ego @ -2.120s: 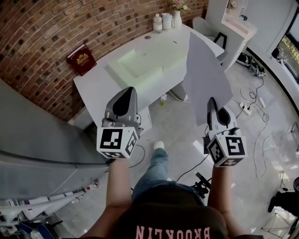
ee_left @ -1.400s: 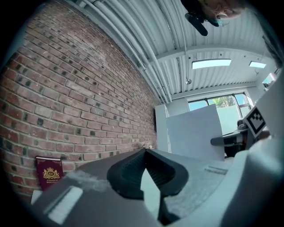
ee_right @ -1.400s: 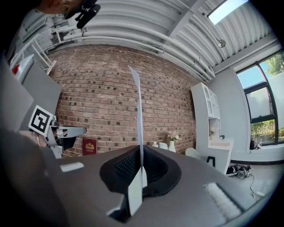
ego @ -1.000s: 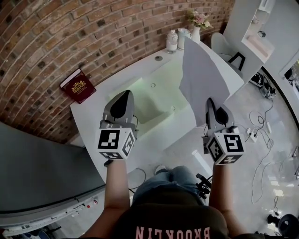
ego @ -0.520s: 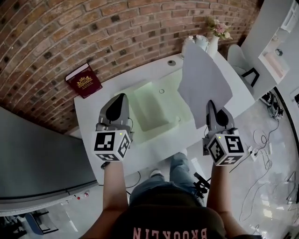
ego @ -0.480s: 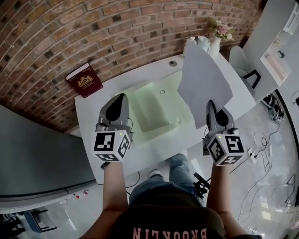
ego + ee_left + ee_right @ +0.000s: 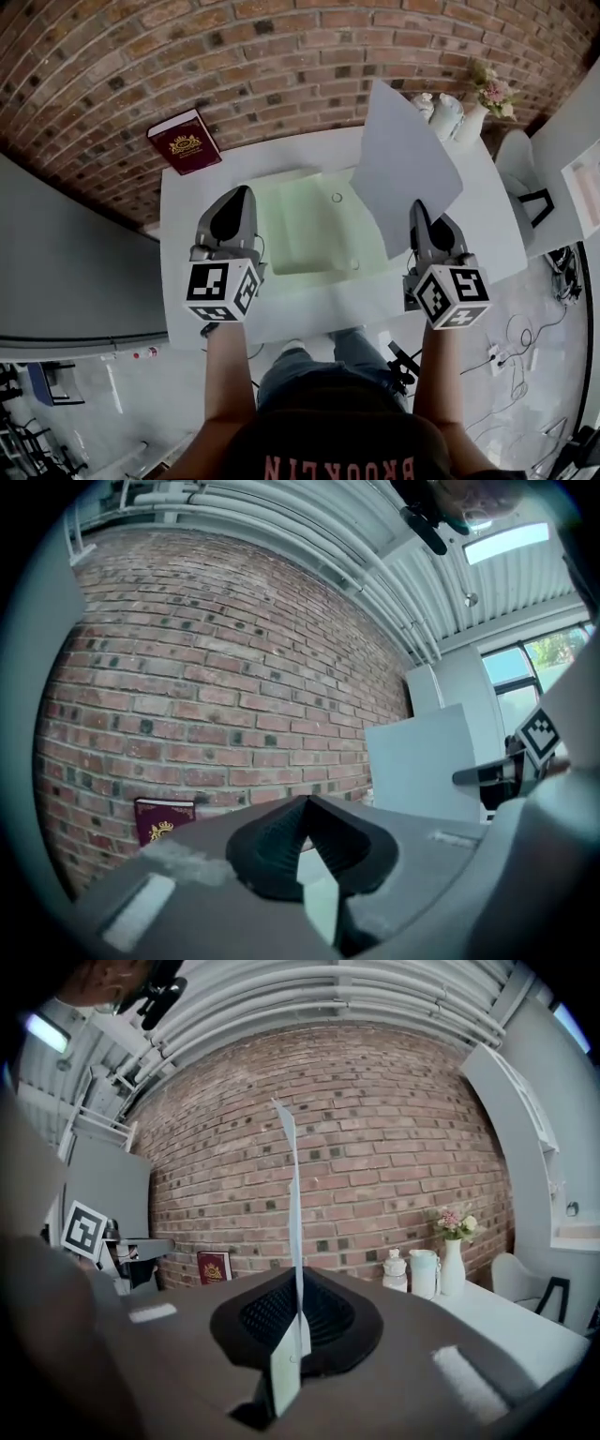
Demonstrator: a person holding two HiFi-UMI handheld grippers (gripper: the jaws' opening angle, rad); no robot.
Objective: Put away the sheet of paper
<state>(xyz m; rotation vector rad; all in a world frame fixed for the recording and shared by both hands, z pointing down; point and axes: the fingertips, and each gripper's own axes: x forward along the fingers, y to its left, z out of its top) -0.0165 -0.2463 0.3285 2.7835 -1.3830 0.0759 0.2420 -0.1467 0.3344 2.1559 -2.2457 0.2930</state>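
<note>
**We hold the paper up over the worktop**

The sheet of paper (image 7: 405, 164) stands up in the air over the right half of the white worktop (image 7: 487, 239). Our right gripper (image 7: 419, 214) is pinched tight on its bottom corner. The rest of the sheet points up toward the brick wall (image 7: 281, 56).

We think the paper is very light and thin. It looks flat now, but it can bend, flop over or get a crease if we move fast. It could also slide out or tear if we tug. An edge or a corner is the best place to hold it, like we do now. A second hold on another edge would stop the flopping.

Our left gripper (image 7: 241, 195) has its jaws closed with nothing in them. It hangs over the left side of the worktop.

A pale green tray (image 7: 309, 225) lies in the middle of the worktop. It may be the place for the paper, but we cannot be sure. A red book (image 7: 185, 141) stands at the back left corner. White jars (image 7: 446, 114) and a vase (image 7: 472, 124) of flowers stand at the back right corner.
</note>
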